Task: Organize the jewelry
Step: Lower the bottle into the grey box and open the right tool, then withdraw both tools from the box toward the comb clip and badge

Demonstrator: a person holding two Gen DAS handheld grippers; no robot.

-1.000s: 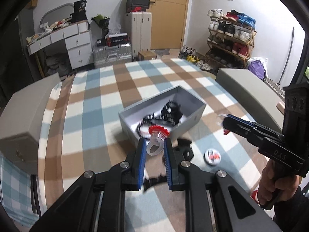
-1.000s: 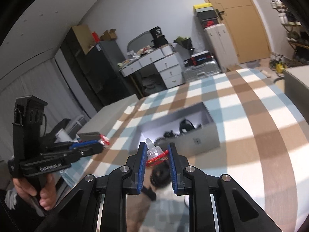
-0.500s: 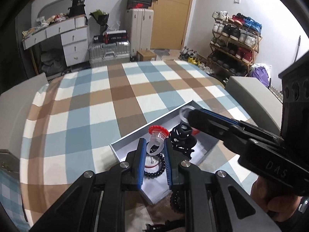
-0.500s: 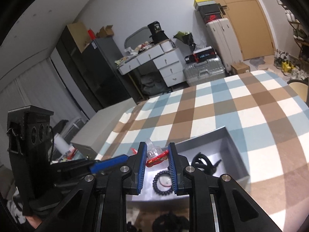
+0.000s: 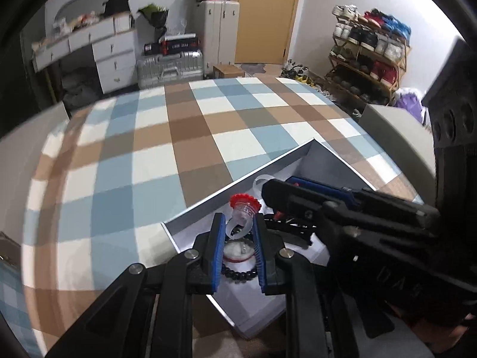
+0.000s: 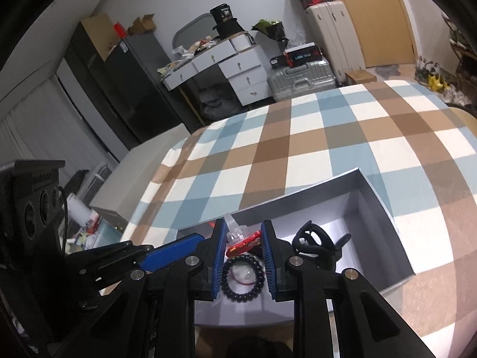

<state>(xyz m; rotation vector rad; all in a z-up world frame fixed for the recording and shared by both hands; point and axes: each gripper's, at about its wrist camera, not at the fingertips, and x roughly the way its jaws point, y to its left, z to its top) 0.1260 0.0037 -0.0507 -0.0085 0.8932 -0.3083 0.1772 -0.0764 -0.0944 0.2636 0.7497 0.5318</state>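
The checked blue, brown and white cloth (image 5: 184,137) covers the desk, and the shallow grey rectangular cardboard box (image 6: 384,203) lies on it as the landmark for everything else. A second ago both claws hung clear of the box, off its near side over the cloth; half a second ago they had reached its rim; now both sit above its floor. That puts the two carried pieces over the place they belong, so the step in hand looks like the drop.

The left claw (image 5: 238,232) is closed most of the way, its blue pads pinching the band of a clear plastic toy ring with a red scalloped top (image 5: 243,208), which stands above the near corner of the box. The right claw (image 6: 243,238) is likewise nearly closed, on a second clear ring with a red top (image 6: 241,240) turned on its side, above the near-left part of the box.

Inside the box, a black beaded bracelet (image 6: 243,277) lies directly under the right claw, around a small round white piece with a red rim (image 6: 246,274). A black plastic hair clip (image 6: 316,244) rests to the right of the bracelet, near the box's middle.

Judging by this, opening each claw should let its ring fall inside; the rings may bounce or roll against the bracelet.
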